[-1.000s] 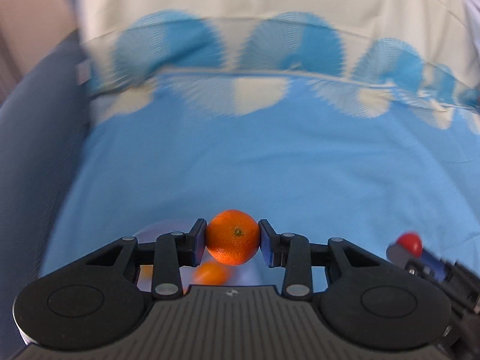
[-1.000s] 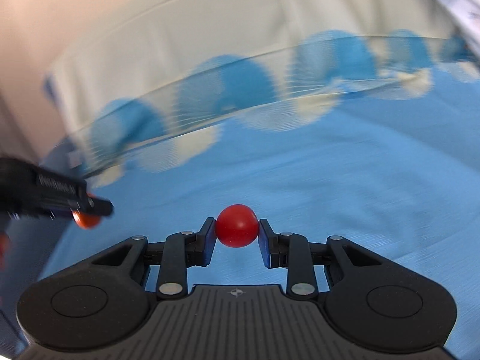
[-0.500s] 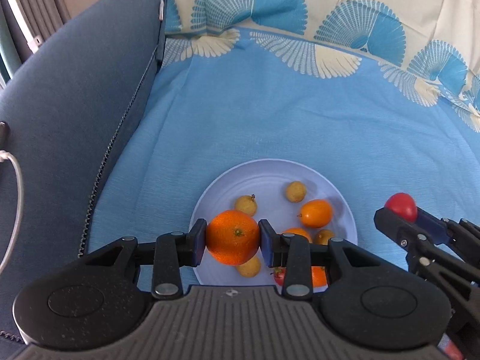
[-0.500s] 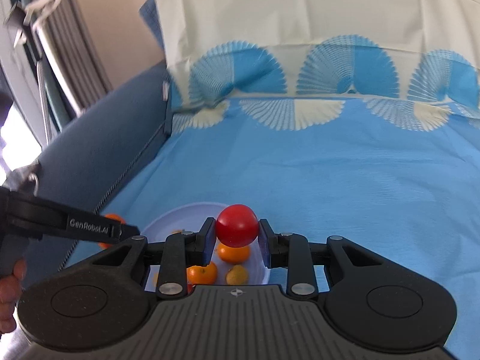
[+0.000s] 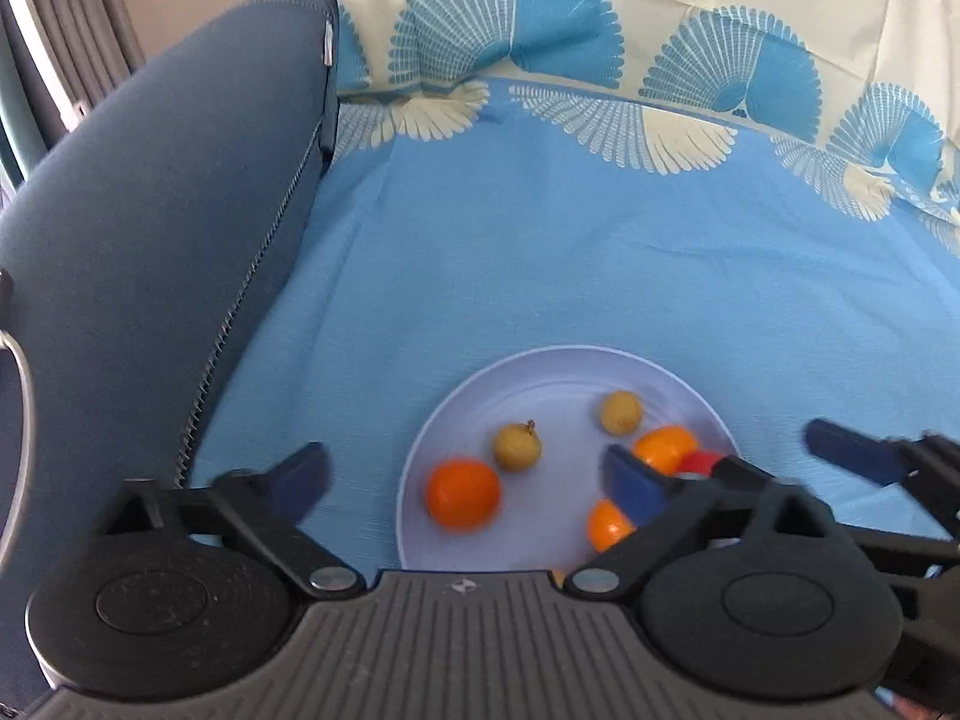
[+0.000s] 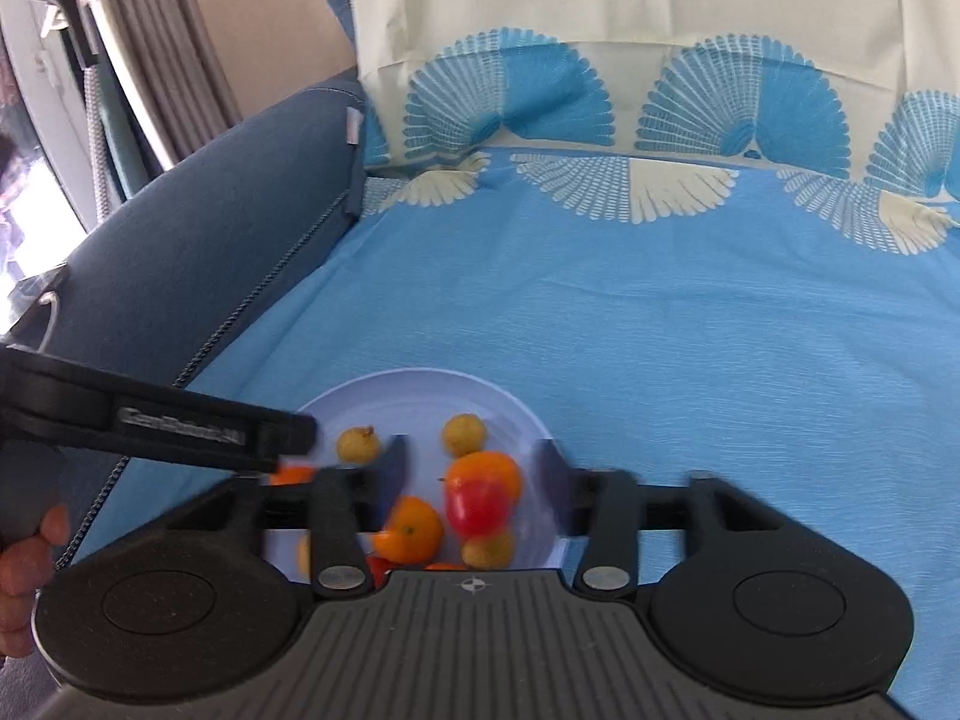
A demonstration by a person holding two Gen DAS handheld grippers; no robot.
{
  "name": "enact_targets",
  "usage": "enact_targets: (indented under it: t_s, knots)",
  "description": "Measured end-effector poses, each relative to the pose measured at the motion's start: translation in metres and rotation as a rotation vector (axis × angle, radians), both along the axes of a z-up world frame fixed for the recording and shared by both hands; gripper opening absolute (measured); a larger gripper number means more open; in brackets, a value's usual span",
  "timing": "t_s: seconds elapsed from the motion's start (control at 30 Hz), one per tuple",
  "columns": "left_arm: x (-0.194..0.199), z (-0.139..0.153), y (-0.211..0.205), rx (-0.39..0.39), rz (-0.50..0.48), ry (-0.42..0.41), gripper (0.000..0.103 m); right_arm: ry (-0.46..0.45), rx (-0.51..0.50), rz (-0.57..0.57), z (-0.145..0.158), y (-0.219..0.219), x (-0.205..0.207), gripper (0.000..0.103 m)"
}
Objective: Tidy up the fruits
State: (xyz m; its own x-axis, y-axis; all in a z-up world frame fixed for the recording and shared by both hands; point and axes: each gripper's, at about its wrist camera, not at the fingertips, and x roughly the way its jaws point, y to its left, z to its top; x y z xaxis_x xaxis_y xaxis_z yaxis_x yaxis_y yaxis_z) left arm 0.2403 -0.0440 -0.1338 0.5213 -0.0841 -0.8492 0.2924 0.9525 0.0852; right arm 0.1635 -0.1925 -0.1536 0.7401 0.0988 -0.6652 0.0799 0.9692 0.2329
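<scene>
A pale blue plate [image 5: 558, 369] lies on the blue cloth and holds several fruits. My left gripper [image 5: 465, 480] is open above it; the orange [image 5: 462, 493] lies free between its spread fingers on the plate. Two yellow-brown longans [image 5: 517, 447] and smaller oranges [image 5: 665, 447] lie beside it. My right gripper [image 6: 474, 468] is open over the plate [image 6: 420, 387]; the red tomato [image 6: 477, 504] is blurred between its fingers, free of both pads. The right gripper's fingers [image 5: 852, 453] show at the right of the left wrist view.
A dark blue sofa arm [image 5: 150, 240] rises along the left. A cream and blue fan-patterned cloth [image 5: 600, 30] covers the backrest behind. The blue cloth [image 6: 660, 312] stretches beyond the plate. The left gripper's finger [image 6: 180, 420] crosses the left of the right wrist view.
Both grippers have opened and let go: the orange dropped from the left one onto the plate, the tomato from the right one. Both moved lower over the plate.
</scene>
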Motion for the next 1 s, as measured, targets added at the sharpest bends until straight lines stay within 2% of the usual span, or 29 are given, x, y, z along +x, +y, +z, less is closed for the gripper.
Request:
enact_targets:
  t_s: [0.2,0.4,0.67,1.0]
  knots:
    - [-0.024,0.020,0.005,0.019,0.001,-0.018,0.103,0.001,0.017,-0.049,0.017,-0.002,-0.026,0.089]
    - [-0.064,0.044,0.016,0.005,0.012,-0.010,0.103,0.005,-0.023,-0.122,0.045,0.012,-0.064,0.099]
    - [-0.111,0.067,0.033,-0.029,0.026,-0.038,0.103,-0.032,-0.084,-0.148,0.077,0.029,-0.108,0.102]
    - [-0.140,0.077,0.039,0.026,0.035,-0.083,0.103,-0.042,-0.100,-0.129,0.085,0.045,-0.140,0.102]
